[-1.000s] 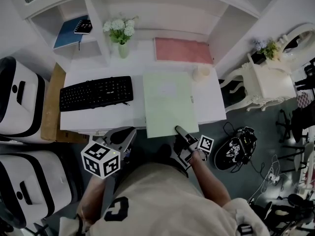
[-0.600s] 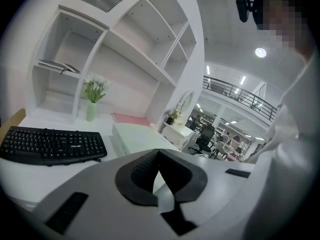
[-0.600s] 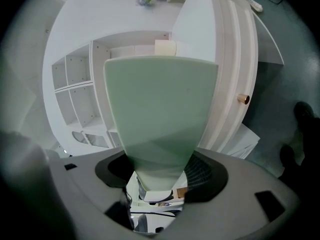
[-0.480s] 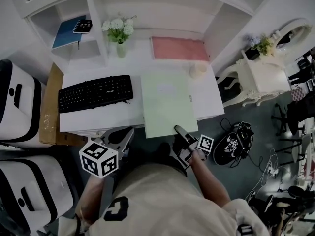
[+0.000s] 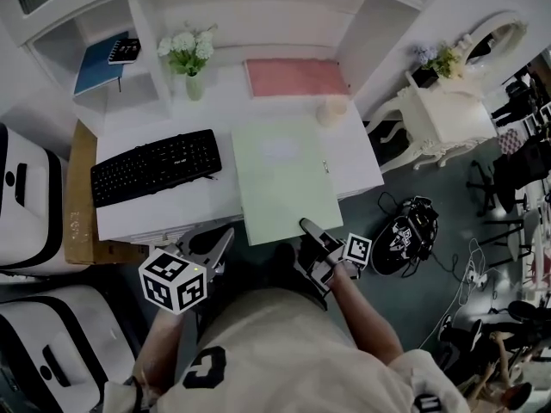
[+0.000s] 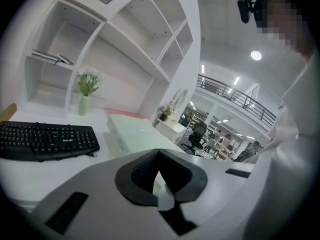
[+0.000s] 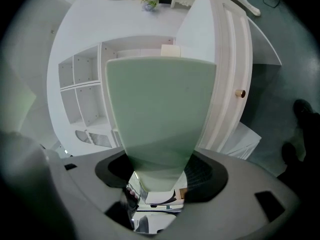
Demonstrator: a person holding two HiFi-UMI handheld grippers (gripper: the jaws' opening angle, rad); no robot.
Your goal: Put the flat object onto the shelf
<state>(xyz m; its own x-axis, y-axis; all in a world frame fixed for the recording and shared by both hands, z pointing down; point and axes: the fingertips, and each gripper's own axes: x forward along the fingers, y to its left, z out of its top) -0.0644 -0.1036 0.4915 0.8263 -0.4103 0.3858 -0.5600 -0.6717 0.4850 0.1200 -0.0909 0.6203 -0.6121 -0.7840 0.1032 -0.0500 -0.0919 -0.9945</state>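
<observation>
Head view: a green folder (image 5: 282,179) is seen lying flat on the white desk (image 5: 155,218), right of a black keyboard (image 5: 155,166), with its near edge overhanging the desk's front. The right gripper (image 5: 306,226) is held at the folder's near right corner, and its marker cube (image 5: 358,249) sits just behind. The right forearm (image 5: 366,312) is stretched forward from the lower right, close to the body. The left gripper (image 5: 225,235) is held low in front of the desk edge, left of the folder and apart from it, with its marker cube (image 5: 175,280) turned up toward the camera; the left arm is kept bent beside the torso. At the back of the desk a vase of flowers (image 5: 188,54) and a pink mat (image 5: 295,77) are noted, and the white shelf (image 5: 258,11) rises behind them, with a blue book (image 5: 95,61) in a left compartment. Left gripper view: the left gripper (image 6: 159,151) is shown with its pads pressed together at the tips and nothing between them; it is pointed over the desk, with the keyboard (image 6: 45,139) and the folder (image 6: 132,134) ahead and the shelf (image 6: 125,49) beyond. Right gripper view: the right gripper (image 7: 157,171) is rolled onto its side, so that the shelf (image 7: 82,94) appears turned. The folder (image 7: 160,109) is pinched between the two pads and runs straight away from the camera.
</observation>
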